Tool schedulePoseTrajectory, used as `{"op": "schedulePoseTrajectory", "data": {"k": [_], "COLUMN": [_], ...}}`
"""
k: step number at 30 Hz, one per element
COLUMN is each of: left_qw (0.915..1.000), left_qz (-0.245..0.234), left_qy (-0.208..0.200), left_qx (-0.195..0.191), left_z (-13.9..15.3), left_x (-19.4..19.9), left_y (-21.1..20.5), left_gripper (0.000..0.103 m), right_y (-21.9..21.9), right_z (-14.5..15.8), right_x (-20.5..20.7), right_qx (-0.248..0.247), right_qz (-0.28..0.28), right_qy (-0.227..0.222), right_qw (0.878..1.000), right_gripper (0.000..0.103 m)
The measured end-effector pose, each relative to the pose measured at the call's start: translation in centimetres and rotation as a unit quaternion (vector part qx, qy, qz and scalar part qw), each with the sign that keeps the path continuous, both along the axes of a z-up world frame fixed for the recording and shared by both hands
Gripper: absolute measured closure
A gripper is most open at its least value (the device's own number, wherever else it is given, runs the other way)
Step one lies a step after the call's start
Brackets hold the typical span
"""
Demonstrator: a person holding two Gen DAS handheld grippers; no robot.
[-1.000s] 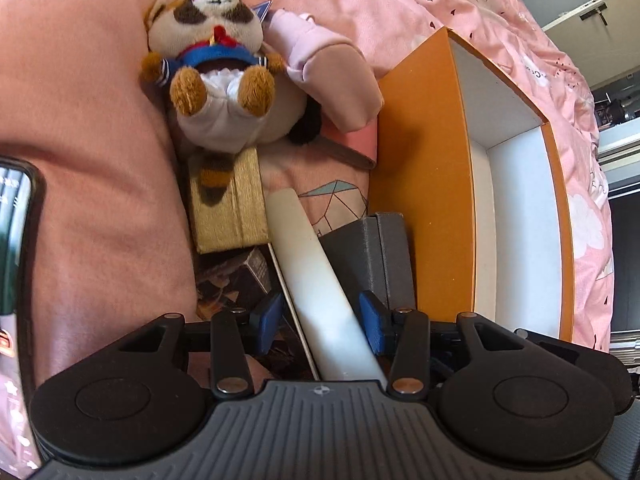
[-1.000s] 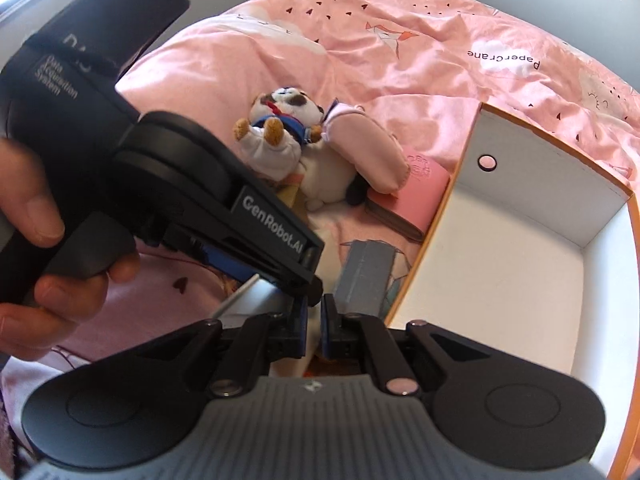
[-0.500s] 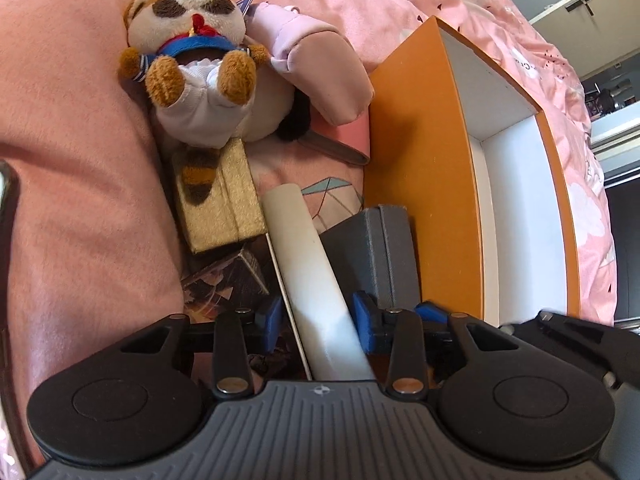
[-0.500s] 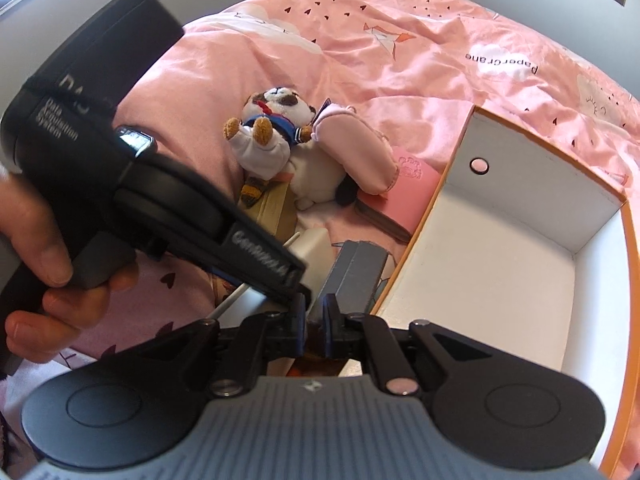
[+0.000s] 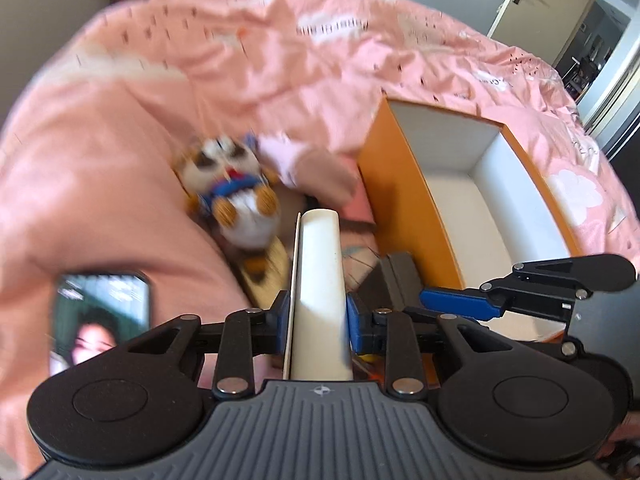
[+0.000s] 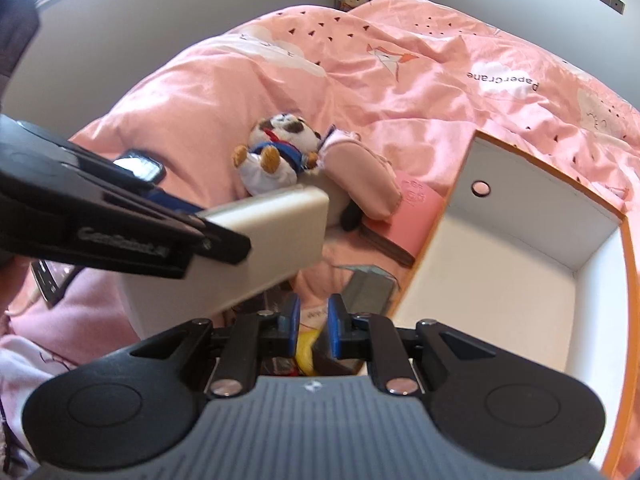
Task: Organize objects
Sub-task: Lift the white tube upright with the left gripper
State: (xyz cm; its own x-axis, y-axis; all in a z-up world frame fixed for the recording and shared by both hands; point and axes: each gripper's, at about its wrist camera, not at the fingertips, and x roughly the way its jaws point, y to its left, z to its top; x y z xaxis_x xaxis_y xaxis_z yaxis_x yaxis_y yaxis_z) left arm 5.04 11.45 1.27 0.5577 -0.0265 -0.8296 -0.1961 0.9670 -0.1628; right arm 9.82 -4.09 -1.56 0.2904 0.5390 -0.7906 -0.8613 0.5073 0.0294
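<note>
Left gripper (image 5: 316,322): blue pads clamped on the two long sides of a cream-white, flat rectangular box (image 5: 320,280); the jaws have just been closing onto it; seen from the right wrist (image 6: 208,232), the black finger lies along the box's near face.
Cream-white box: held clear of the bedding, its free end (image 6: 288,224) pointing toward the plush toy; a thin flap edge shows along its left side in the left wrist view.
Right gripper (image 6: 313,320): blue pads a small way apart, nothing pressed between them; the jaws have just been opening; a yellow object (image 6: 306,350) and printed pink fabric show below the gap; whether the pads touch either cannot be told.
Orange box with white interior (image 6: 516,280): lies open-topped on the bed, right of the pile; interior bare; a round hole in its far wall.
Brown-and-white plush animal in a blue collar (image 6: 280,152): lies on the pink duvet (image 6: 400,60), blurred in the left wrist view.
Pale pink padded pouch (image 6: 360,180): touches the plush's right side.
Pink hardcover notebook (image 6: 412,216): between the pouch and the orange box wall.
Grey rectangular case (image 6: 368,286): just beside the orange wall, near the right gripper.
Smartphone with lit screen (image 5: 100,312): on the duvet, left of the pile.
Gold-coloured flat box (image 5: 268,276): under the plush's feet; blurred.
</note>
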Motion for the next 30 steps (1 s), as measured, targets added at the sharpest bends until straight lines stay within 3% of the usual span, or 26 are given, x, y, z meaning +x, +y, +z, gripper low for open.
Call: {"op": "schedulePoseTrajectory", "data": {"k": [3, 4, 12, 15, 19, 24, 30], "left_qw": [0.9986, 0.9985, 0.9969, 0.9945, 0.9888, 0.9889, 0.9856], "left_qz": [-0.013, -0.015, -0.004, -0.004, 0.002, -0.011, -0.047], "left_qy": [0.004, 0.014, 0.074, 0.094, 0.120, 0.134, 0.148], "left_qx": [0.050, 0.051, -0.028, -0.045, -0.089, -0.062, -0.067], "left_z": [0.2, -0.1, -1.5, -2.2, -3.6, -4.7, -5.6], "left_x": [-0.2, 0.0, 1.8, 3.2, 5.4, 7.2, 7.8], "left_y": [-0.6, -0.5, 2.1, 3.0, 4.5, 4.5, 3.4], "left_gripper": [0.071, 0.071, 0.068, 0.049, 0.045, 0.040, 0.038], "right_y": [0.7, 1.0, 2.2, 2.5, 2.9, 2.8, 3.3], "right_z": [-0.1, -0.3, -1.5, -2.1, -2.8, -3.1, -3.0], "right_x": [0.3, 0.5, 1.3, 1.2, 1.4, 2.1, 1.9], "right_qx": [0.009, 0.008, 0.024, 0.025, 0.018, 0.014, -0.020], "right_qz": [0.002, 0.001, 0.009, 0.022, 0.019, 0.017, 0.028], "right_qy": [0.019, 0.026, 0.063, 0.069, 0.066, 0.066, 0.033], "right_qw": [1.000, 1.000, 0.998, 0.997, 0.997, 0.998, 0.999], "right_gripper": [0.087, 0.087, 0.087, 0.087, 0.088, 0.090, 0.093]}}
